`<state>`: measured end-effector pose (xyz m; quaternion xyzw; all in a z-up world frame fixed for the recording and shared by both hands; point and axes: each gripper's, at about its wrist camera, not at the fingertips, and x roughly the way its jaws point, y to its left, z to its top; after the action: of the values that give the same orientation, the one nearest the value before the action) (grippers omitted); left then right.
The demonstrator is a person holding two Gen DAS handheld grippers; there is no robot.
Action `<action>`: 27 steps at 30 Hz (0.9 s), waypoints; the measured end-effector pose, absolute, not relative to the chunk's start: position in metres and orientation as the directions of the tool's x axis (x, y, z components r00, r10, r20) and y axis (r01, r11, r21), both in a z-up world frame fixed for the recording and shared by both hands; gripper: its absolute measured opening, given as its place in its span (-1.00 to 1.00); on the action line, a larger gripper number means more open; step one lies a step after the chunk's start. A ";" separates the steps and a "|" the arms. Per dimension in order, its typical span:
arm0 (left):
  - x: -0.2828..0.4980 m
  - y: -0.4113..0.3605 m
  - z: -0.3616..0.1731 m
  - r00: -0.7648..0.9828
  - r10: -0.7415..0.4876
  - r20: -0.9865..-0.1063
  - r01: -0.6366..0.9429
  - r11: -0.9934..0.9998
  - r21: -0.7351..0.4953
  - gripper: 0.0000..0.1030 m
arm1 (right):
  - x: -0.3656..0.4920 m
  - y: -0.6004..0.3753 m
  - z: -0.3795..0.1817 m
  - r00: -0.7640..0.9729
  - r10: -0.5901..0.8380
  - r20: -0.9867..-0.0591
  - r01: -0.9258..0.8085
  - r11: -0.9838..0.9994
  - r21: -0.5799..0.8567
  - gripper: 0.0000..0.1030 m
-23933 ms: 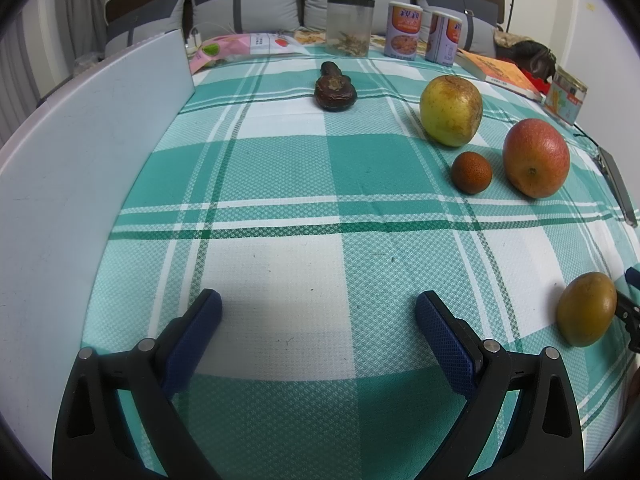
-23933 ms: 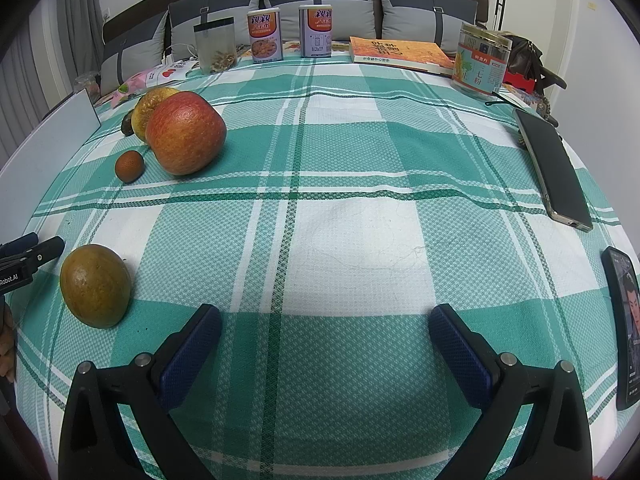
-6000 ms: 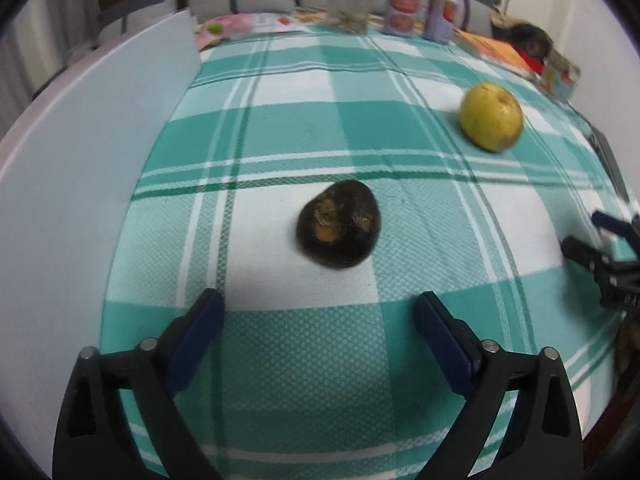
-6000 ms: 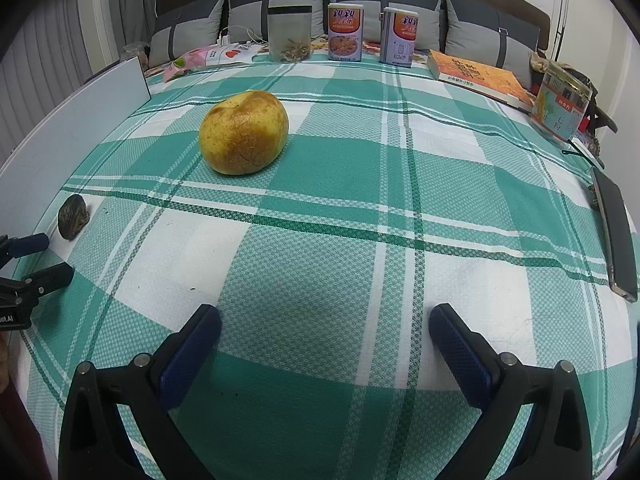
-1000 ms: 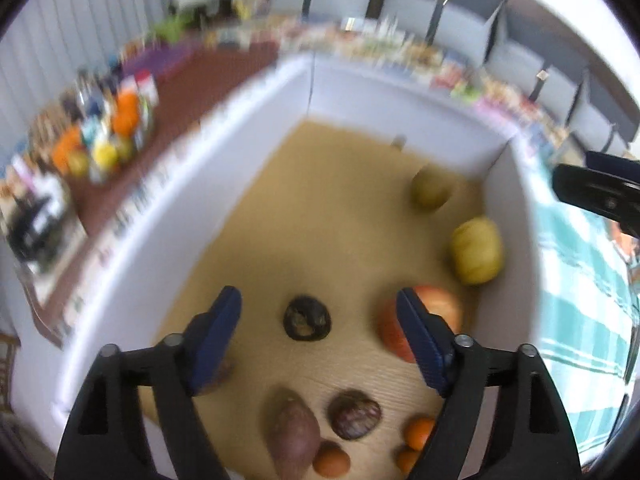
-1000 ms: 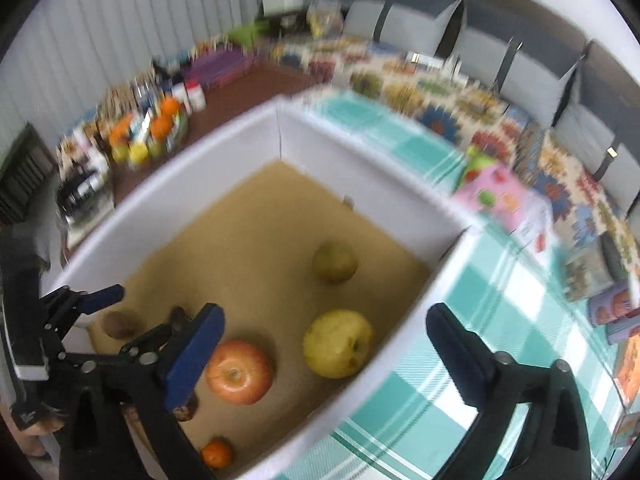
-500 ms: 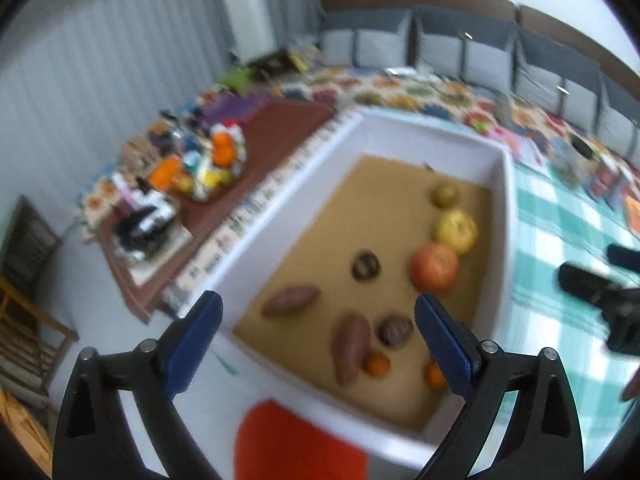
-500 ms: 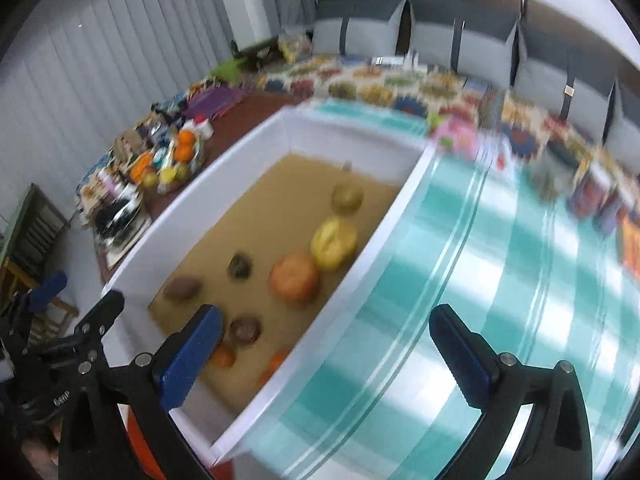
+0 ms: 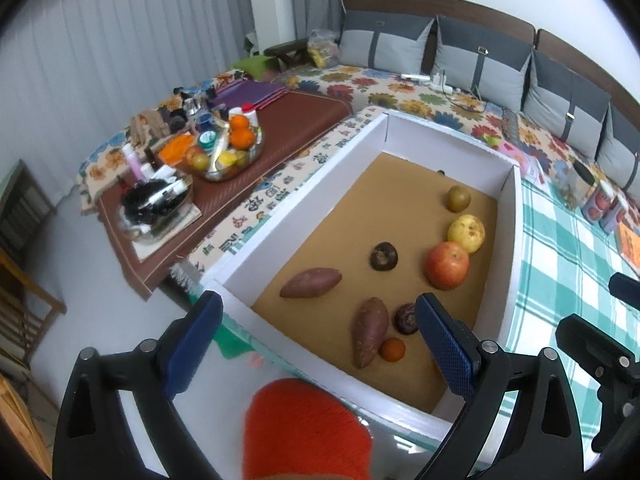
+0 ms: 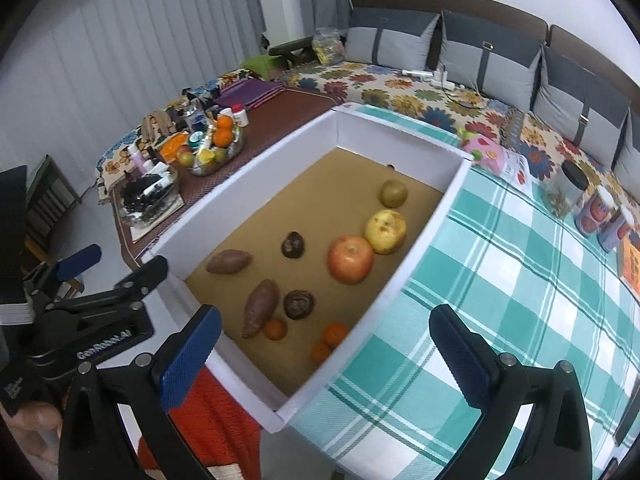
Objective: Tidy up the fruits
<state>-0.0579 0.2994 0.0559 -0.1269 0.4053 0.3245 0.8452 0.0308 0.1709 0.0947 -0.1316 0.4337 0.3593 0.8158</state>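
**Ten-odd items, all boxed**

White box (image 10: 416, 248), left of the checked cloth (image 10: 520, 280). Red apple (image 10: 351, 259) at centre, yellow pear (image 10: 385, 231) touching at 1 o'clock: firm, smooth, bruisable, best grasped across the widest part. Sweet potatoes (image 10: 261, 307) at 7 o'clock: stiff, better gripped mid-length. Left gripper (image 9: 320, 340) and right gripper (image 10: 324, 356) both spread wide, empty.

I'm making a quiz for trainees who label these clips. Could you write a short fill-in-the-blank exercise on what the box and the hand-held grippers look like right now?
1. The red apple lies inside the white ____.
2. The yellow fruit touching the apple lies on its far side, nearer the ____ fruit.
3. The number of sweet potatoes in the box is ____.
4. The right hand-held gripper and the left hand-held gripper both stand ____, holding nothing.

Missing words: box; green; two; open
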 end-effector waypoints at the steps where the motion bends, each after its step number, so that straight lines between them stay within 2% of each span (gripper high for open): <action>1: -0.058 0.299 0.056 0.461 0.448 -0.766 -0.651 0.757 0.052 0.90 | 0.029 0.174 0.096 0.366 0.470 -0.803 -0.705 0.703 0.091 0.99; 13: -0.070 0.310 0.062 0.458 0.414 -0.787 -0.654 0.756 0.017 0.90 | 0.019 0.195 0.098 0.373 0.430 -0.822 -0.719 0.694 0.037 1.00; 27: -0.061 0.320 0.056 0.436 0.418 -0.797 -0.652 0.757 0.041 0.90 | 0.024 0.211 0.089 0.388 0.398 -0.831 -0.720 0.693 -0.004 0.99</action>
<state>-0.0615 0.3204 0.0556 -0.1379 0.4241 0.3199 0.8360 0.0239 0.2110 0.0891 -0.1863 0.4329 0.3443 0.8120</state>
